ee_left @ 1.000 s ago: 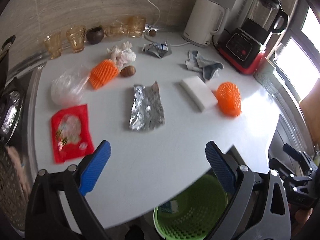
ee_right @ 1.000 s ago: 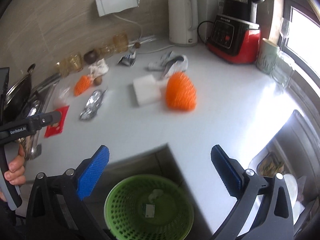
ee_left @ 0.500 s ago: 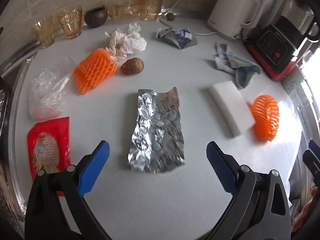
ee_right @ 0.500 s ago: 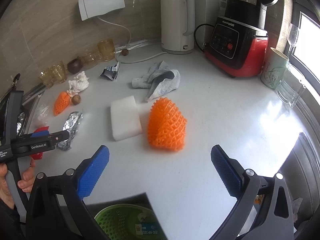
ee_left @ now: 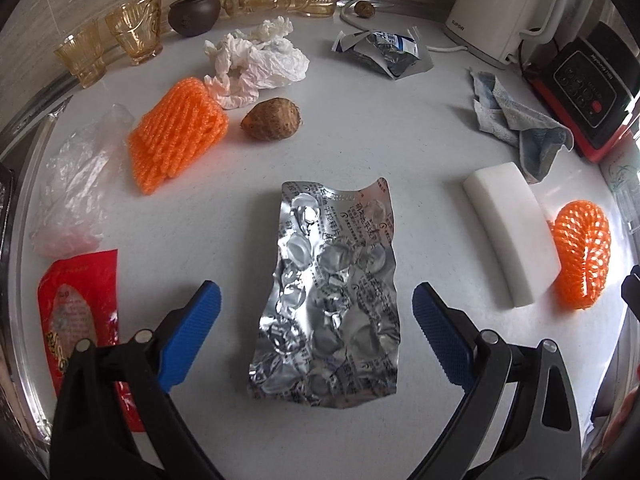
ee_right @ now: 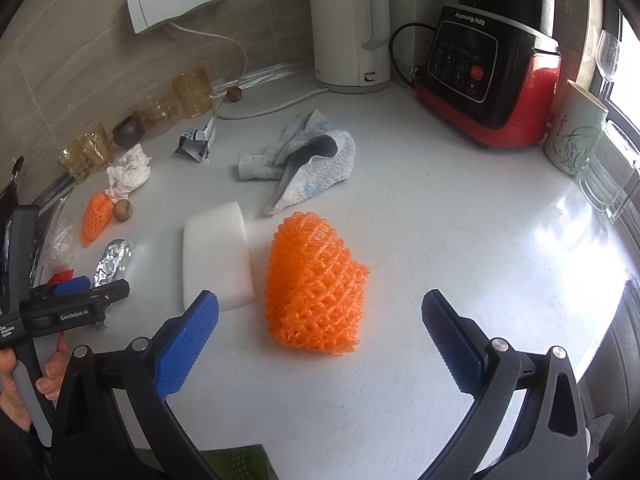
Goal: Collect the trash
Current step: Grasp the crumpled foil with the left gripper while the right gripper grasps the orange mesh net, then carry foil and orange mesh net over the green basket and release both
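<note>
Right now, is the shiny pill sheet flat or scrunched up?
Crumpled but spread out: the pill sheet lies open on the counter, wrinkled all over.

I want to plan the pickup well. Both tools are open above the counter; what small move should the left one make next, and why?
Probably lower the left tool straight down and close on the foil blister pack. The pack lies flat on the counter, centred between the open blue fingers, nothing touching it. The right tool frames the orange foam net.

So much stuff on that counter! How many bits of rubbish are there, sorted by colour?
Orange foam nets: 2
Silver foil packs: 2
Red wrapper: 1
White tissue: 1
Clear plastic bag: 1
Total: 7
</note>
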